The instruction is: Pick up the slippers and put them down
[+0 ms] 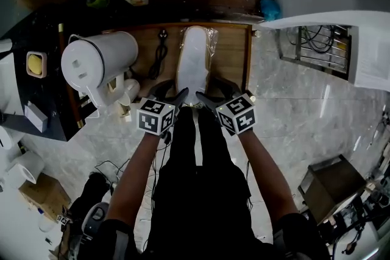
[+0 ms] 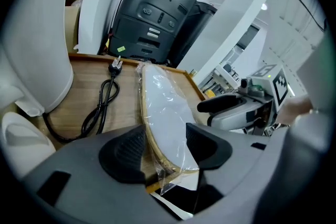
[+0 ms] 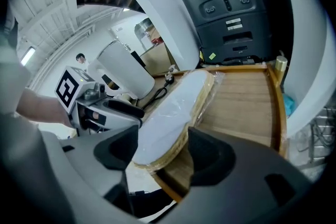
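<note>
grip: left gripper [image 2: 164, 147] and right gripper [image 3: 160, 152] both clamped on heel end of bagged slippers [image 1: 194, 61] | place: lengthwise on wooden surface [image 1: 234, 52] | risk: slick film slides between pads, toe end sags.

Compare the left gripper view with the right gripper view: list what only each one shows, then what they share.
Only the left gripper view: the right gripper seen from outside, with its marker cube.

Only the right gripper view: the left gripper seen from outside, a teal object beyond the tray's rim, and a person far off.

Both: the plastic-wrapped slippers, gripped at one end between that view's own fingers; the wooden tray; the black power cord; the white jug; the dark grey appliance.
</note>
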`<state>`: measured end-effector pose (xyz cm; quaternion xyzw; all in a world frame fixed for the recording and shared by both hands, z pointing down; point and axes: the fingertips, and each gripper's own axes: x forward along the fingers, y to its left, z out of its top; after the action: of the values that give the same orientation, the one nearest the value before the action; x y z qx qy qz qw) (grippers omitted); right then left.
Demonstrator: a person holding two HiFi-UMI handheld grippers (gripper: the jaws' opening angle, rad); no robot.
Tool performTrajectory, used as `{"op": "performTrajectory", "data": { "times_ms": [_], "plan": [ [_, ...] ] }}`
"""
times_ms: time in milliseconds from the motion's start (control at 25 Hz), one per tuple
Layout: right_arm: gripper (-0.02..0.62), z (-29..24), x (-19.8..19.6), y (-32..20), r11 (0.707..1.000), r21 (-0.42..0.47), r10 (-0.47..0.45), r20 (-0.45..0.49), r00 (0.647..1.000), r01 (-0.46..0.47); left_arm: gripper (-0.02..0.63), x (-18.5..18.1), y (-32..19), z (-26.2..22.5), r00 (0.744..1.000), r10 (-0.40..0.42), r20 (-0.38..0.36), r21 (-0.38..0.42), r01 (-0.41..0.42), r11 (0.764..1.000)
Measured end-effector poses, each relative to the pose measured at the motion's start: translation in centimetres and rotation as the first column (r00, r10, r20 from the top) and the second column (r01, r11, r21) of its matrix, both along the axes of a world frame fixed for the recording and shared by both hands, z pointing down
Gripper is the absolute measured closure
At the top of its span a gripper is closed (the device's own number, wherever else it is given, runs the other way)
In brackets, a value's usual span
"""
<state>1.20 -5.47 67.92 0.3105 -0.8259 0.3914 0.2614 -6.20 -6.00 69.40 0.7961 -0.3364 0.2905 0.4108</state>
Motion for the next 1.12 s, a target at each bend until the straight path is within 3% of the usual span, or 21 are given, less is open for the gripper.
{"op": "performTrajectory", "data": {
  "times_ms": [440, 600, 720, 840, 1000, 1120],
  "plan": [
    [0.298, -5.7, -0.7, 1.7, 0.997, 0.035, -0.073, 0.077, 0.994, 0.071, 0.373, 1.5, 0.3, -6.1, 0.999, 0.032, -0.042, 0.068, -0.029, 0.997],
    [0.433, -7.9, -0.9, 2.7, 0.993, 0.067, -0.103, 0.063, 0.993, 0.099, 0.374, 2.0, 1.7, -7.9, 0.995, 0.058, -0.077, 0.063, -0.053, 0.997],
    [0.491, -9.3, -1.1, 3.3, 0.992, 0.089, -0.099, 0.063, 0.993, 0.094, 0.396, 2.1, 2.4, -9.4, 0.994, 0.057, -0.097, 0.083, -0.049, 0.995],
    [0.527, -10.8, -1.4, 3.8, 0.989, 0.115, -0.097, 0.062, 0.993, 0.09, 0.421, 2.3, 3.1, -11.1, 0.991, 0.059, -0.123, 0.104, -0.046, 0.994],
    [0.566, -12.8, -1.7, 4.4, 0.985, 0.152, -0.086, 0.05, 0.995, 0.078, 0.535, 2.3, 3.4, -14.0, 0.98, 0.033, -0.197, 0.151, -0.003, 0.989],
    [0.586, -14.4, -1.9, 4.8, 0.978, 0.193, -0.087, 0.034, 0.996, 0.079, 0.561, 2.0, 3.5, -16.1, 0.972, 0.013, -0.233, 0.189, 0.032, 0.981]
  ]
}}
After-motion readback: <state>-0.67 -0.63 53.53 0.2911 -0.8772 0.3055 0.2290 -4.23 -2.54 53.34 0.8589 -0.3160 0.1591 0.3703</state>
